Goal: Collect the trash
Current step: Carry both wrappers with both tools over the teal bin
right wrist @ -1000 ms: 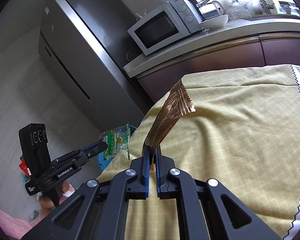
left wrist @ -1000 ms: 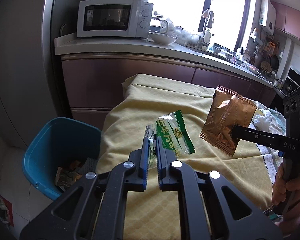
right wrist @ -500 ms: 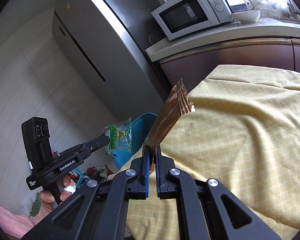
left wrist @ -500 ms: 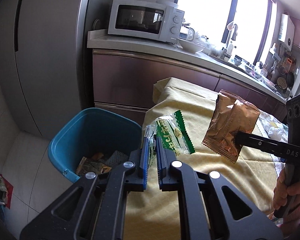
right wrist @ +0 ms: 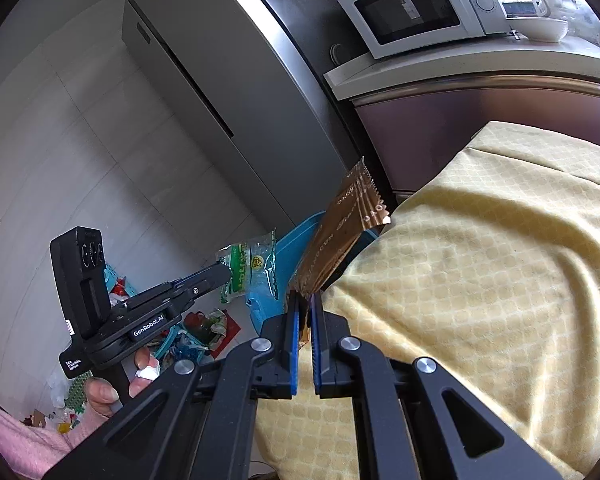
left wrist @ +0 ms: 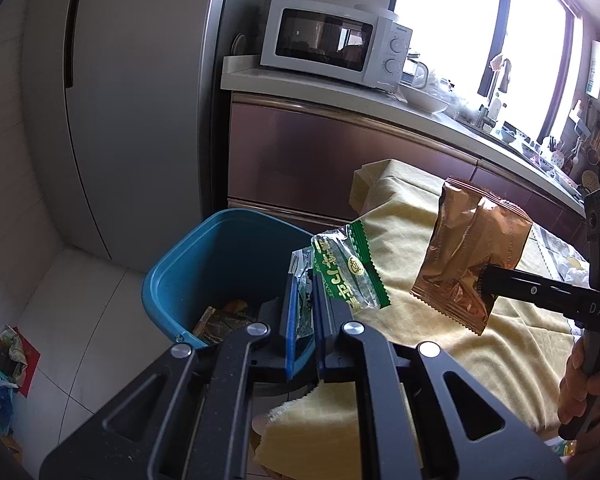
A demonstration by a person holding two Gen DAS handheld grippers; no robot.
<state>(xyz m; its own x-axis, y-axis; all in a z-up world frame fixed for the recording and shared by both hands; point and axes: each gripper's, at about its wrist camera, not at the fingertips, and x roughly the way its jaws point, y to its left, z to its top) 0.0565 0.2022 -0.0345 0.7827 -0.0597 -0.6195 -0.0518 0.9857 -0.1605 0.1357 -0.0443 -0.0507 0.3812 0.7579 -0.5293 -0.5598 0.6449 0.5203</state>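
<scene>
The left tool (left wrist: 302,312) is clamped on a crinkled green-and-clear plastic wrapper (left wrist: 350,270), held over the near rim of the round blue plastic bin (left wrist: 188,264), which seems meant for a straight drop among the scraps already inside. The right tool (right wrist: 304,312) is pressed together on the bottom edge of a flat copper-brown foil packet (right wrist: 340,236), carried above the bench's corner nearest the bin, just beside that rim. The bench (right wrist: 480,260) wears a yellow patterned cloth. Beyond stand a tall grey fridge (left wrist: 140,100) and a white microwave (left wrist: 336,46) on a kitchen counter.
</scene>
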